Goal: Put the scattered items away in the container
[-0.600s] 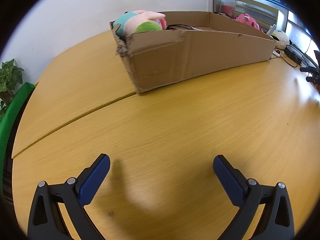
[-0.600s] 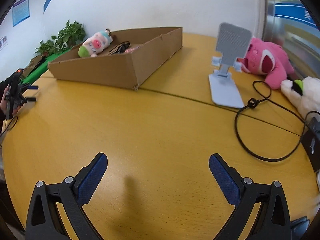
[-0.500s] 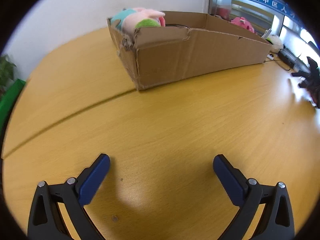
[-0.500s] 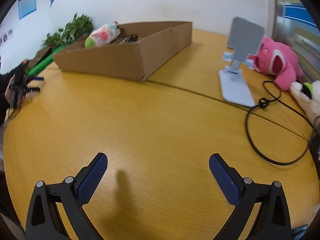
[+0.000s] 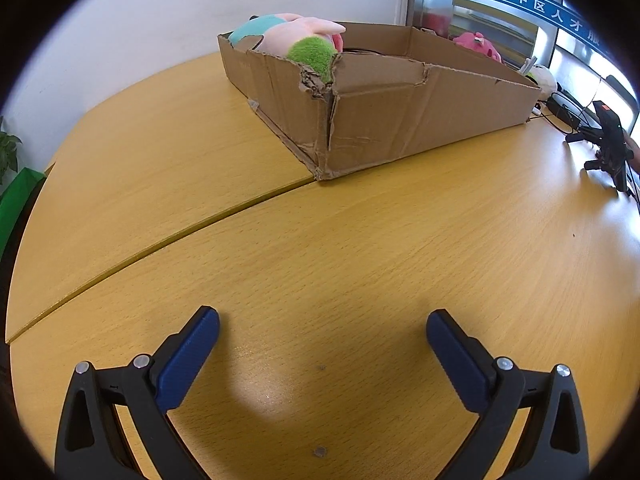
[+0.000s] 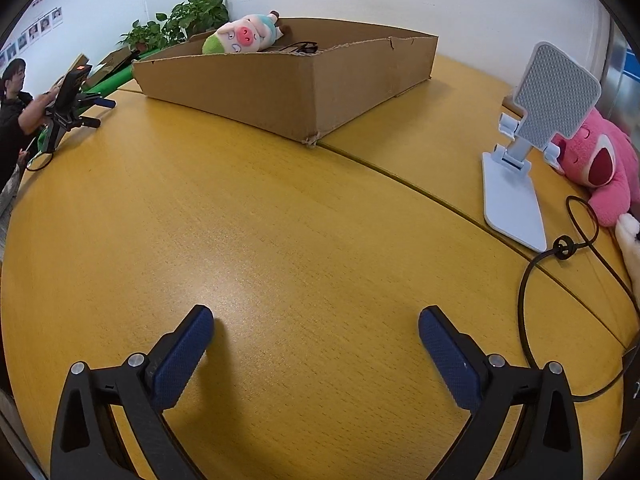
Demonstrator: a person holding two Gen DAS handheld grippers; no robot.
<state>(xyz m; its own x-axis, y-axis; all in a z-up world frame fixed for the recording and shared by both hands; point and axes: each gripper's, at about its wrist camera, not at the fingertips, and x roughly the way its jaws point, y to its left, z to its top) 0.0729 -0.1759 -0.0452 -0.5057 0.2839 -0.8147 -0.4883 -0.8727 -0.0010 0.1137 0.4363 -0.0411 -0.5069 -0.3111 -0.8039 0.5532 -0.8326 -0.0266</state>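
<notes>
You are working over a yellow wood-grain table (image 6: 280,216) made of two tops that meet at a curved seam. Directly on it rest a shallow cardboard box (image 6: 288,80) straddling the seam, a white folding phone stand (image 6: 516,184), a looped black cable (image 6: 560,248) and a pink plush toy (image 6: 608,164) at the right edge.

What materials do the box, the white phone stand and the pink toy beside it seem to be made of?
Cardboard box: brown corrugated cardboard, matte; torn, creased edges show it. Phone stand: probably smooth plastic, with a dotted, perhaps rubbery back plate. Pink plush toy: soft fuzzy fabric, likely stuffed.
</notes>
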